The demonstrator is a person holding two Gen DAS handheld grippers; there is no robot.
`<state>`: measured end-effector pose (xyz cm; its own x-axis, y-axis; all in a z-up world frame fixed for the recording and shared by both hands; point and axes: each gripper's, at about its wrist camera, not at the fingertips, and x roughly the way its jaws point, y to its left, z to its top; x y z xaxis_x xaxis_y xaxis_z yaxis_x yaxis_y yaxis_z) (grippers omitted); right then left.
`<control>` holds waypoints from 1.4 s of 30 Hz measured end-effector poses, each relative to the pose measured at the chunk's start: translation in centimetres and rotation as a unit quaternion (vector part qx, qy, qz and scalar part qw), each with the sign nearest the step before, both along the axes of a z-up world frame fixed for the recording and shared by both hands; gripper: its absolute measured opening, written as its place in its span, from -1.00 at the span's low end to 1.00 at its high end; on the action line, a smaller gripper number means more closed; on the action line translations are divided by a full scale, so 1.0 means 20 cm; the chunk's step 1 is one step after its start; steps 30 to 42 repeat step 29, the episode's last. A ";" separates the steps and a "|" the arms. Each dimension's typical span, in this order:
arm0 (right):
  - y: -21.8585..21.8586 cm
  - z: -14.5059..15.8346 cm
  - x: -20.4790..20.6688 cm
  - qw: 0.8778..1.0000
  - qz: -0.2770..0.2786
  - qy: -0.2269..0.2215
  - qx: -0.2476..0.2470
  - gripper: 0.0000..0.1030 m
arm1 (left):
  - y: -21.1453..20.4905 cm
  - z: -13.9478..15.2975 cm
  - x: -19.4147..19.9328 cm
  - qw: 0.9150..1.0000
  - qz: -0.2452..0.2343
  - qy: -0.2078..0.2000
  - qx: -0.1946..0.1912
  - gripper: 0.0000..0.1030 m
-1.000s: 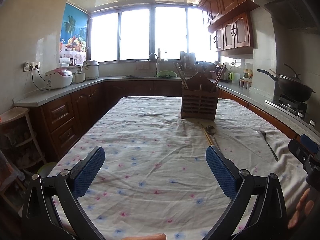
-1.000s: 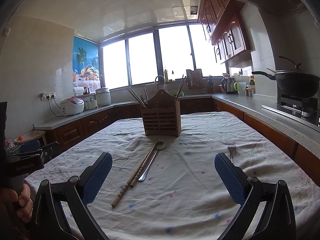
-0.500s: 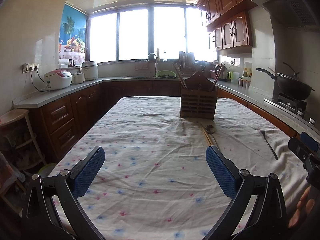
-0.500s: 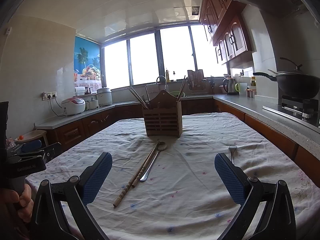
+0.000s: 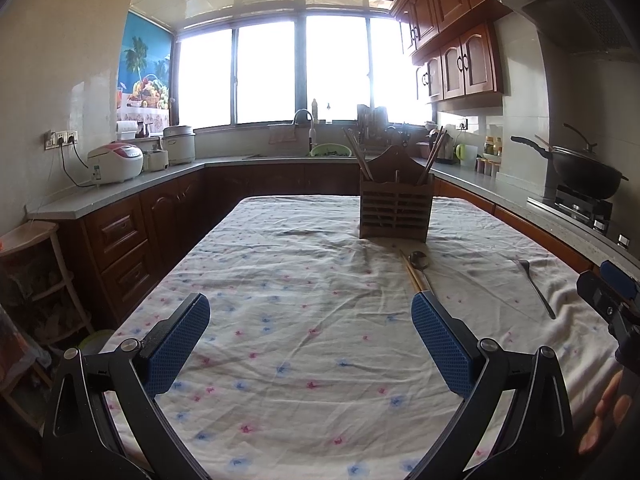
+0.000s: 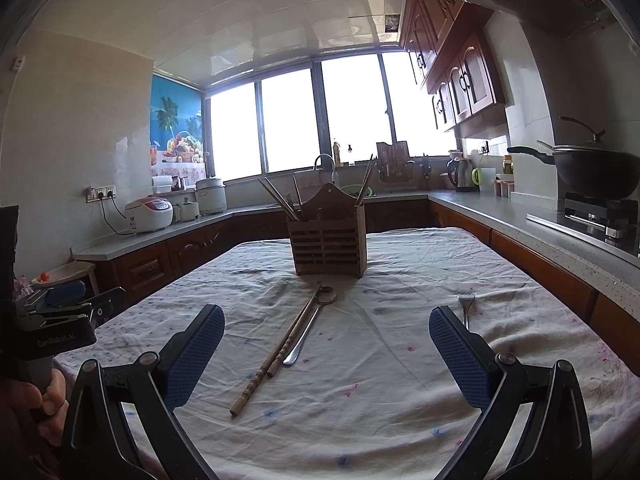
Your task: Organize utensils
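- Left wrist view: the left tool (image 5: 310, 322) is held with its fingers spread wide and nothing between them, above the near part of the worktop (image 5: 280, 344), which is covered by a wrinkled floral cloth.
- The wooden holder (image 5: 395, 213) stands upright toward the far edge of the worktop, with chopsticks already leaning out of it. The spoon (image 5: 419, 261) and the loose chopsticks (image 5: 412, 274) lie just in front of it; their near ends are hidden behind the right-hand finger. The fork (image 5: 535, 286) lies well apart, toward the right edge.
- A risk is judged here: the cloth could be pinched together with a thin utensil, so the fabric, and the holder on it, might be dragged.
- Right wrist view: the right tool (image 6: 326, 328) is likewise spread and empty. The loose chopsticks (image 6: 276, 354) and the spoon (image 6: 308, 330) lie side by side, touching or nearly so, between the fingers and the holder (image 6: 327, 240); the fork (image 6: 465, 307) lies just beyond the right-hand finger.
- Because these pieces lie flat and close together, two could be caught at once, or one could be flicked aside, if the closing is not centred.
- A long chopstick gripped near one end would probably tilt and strike the holder's rim or the sticks already inside, and the holder might be tipped.
- The fork, being smooth metal, may slip from the pads.
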<state>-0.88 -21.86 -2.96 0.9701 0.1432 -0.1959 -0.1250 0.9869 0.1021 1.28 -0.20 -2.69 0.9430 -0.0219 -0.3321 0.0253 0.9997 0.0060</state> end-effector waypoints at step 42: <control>0.00 -0.01 0.06 1.000 0.004 0.021 0.003 1.00 | -0.02 0.00 0.07 1.000 -0.013 0.010 -0.003 1.00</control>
